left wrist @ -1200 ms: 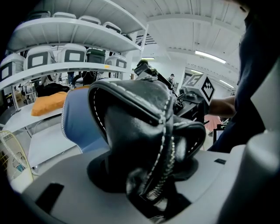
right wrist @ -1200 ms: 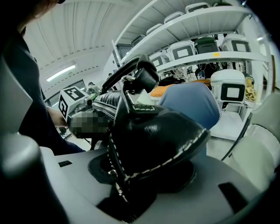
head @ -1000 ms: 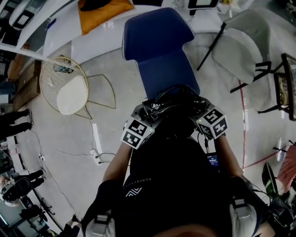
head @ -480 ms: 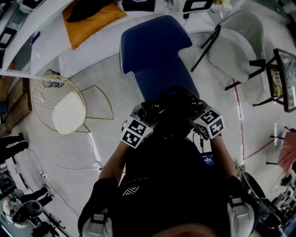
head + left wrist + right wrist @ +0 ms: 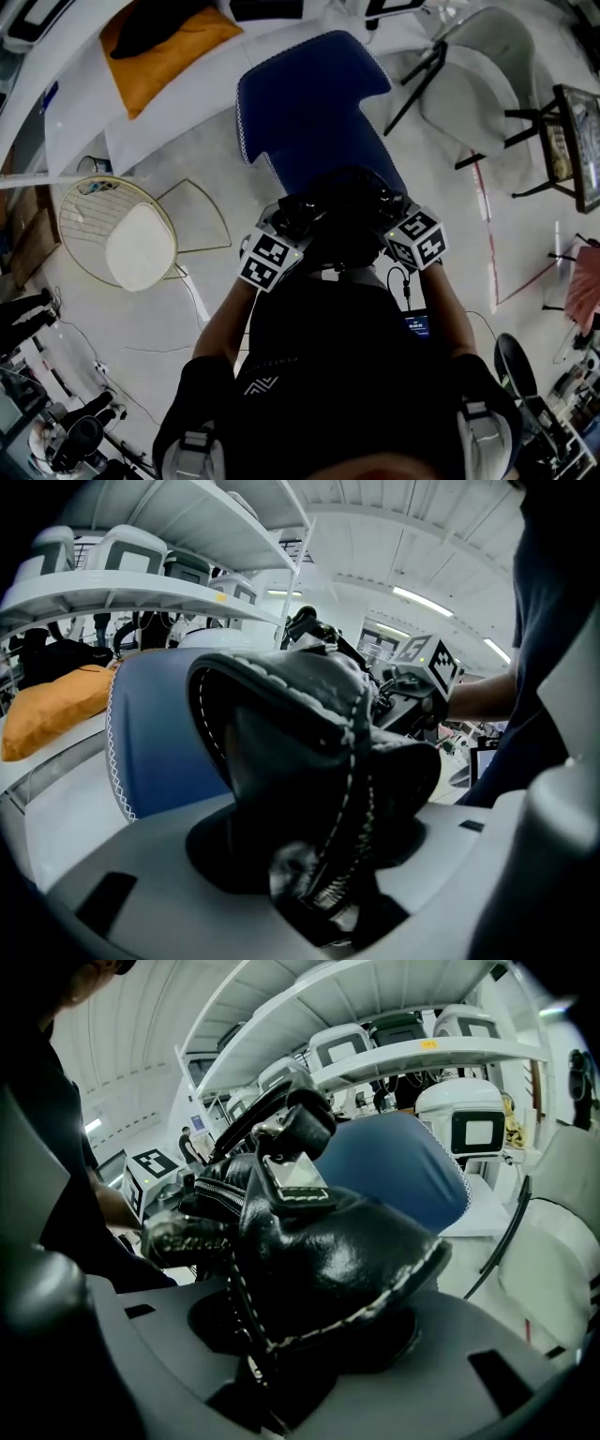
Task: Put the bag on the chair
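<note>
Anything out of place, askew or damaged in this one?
Nothing stands out. The black bag is pinched at either end by the left gripper and the right gripper, creased only where they grip it, and held over the upright blue chair.

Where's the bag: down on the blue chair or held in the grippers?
Held: left gripper and right gripper each clamp the black bag, over the blue chair. Seat contact: cannot tell.

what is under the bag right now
The chair: its blue seat shows beyond the bag, held by the left gripper and right gripper. The bag covers the seat's front; whether it touches cannot be seen.
</note>
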`<action>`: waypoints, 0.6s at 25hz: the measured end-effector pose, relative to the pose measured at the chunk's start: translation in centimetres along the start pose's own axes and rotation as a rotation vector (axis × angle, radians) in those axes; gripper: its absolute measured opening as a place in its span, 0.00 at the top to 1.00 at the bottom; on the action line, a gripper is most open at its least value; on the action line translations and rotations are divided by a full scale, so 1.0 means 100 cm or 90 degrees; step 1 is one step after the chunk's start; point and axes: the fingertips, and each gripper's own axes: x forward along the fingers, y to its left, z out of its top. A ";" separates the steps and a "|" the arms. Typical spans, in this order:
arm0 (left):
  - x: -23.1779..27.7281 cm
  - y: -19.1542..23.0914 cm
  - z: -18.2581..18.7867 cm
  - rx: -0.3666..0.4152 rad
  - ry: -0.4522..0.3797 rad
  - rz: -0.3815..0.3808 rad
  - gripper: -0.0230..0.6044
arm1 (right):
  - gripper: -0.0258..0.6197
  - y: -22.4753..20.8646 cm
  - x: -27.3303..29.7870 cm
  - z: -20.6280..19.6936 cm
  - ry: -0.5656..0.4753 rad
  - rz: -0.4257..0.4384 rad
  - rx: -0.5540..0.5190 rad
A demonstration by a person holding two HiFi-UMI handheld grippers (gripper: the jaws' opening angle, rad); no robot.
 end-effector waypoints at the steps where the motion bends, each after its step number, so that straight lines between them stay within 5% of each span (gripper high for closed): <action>1: 0.002 0.006 0.001 0.001 0.001 0.000 0.57 | 0.62 -0.004 0.004 0.002 0.002 -0.001 0.001; 15: 0.038 0.066 -0.015 -0.023 0.019 -0.008 0.57 | 0.62 -0.044 0.063 0.010 0.053 0.003 0.032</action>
